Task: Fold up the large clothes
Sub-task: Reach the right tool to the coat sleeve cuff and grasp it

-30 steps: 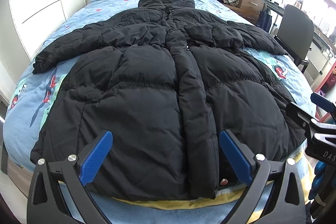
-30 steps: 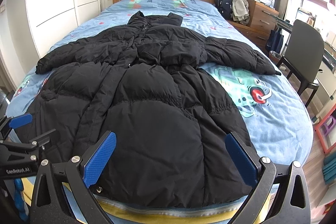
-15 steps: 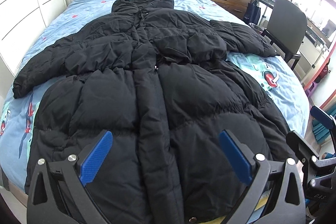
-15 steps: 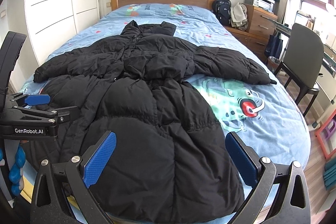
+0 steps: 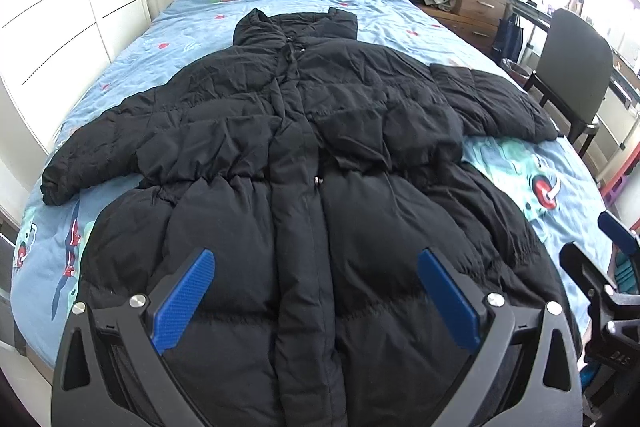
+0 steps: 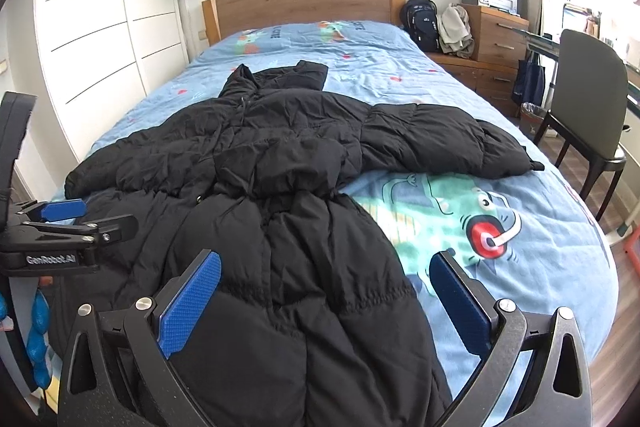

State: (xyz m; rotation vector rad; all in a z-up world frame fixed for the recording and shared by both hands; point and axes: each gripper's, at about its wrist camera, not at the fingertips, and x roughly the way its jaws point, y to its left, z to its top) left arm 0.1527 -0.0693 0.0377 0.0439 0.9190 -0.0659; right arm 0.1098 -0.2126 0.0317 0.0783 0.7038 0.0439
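A long black puffer coat (image 5: 304, 155) lies front-up on the blue bed (image 5: 132, 63), collar toward the headboard, sleeves spread to both sides, hem toward me. It also shows in the right wrist view (image 6: 280, 187). My left gripper (image 5: 316, 291) is open and empty above the coat's lower middle. My right gripper (image 6: 326, 291) is open and empty above the coat's lower right edge. The right gripper shows at the right edge of the left wrist view (image 5: 612, 291); the left gripper shows at the left of the right wrist view (image 6: 68, 227).
A wooden headboard (image 6: 304, 3) stands at the far end. White wardrobe doors (image 6: 100, 39) line the left. A backpack (image 6: 420, 23), a wooden dresser (image 6: 496, 39) and a dark chair (image 6: 588, 107) stand right of the bed.
Both grippers have risen and drawn back from the hem, so more of the coat and room shows. The left gripper has shifted right toward the coat's middle. The coat has not moved.
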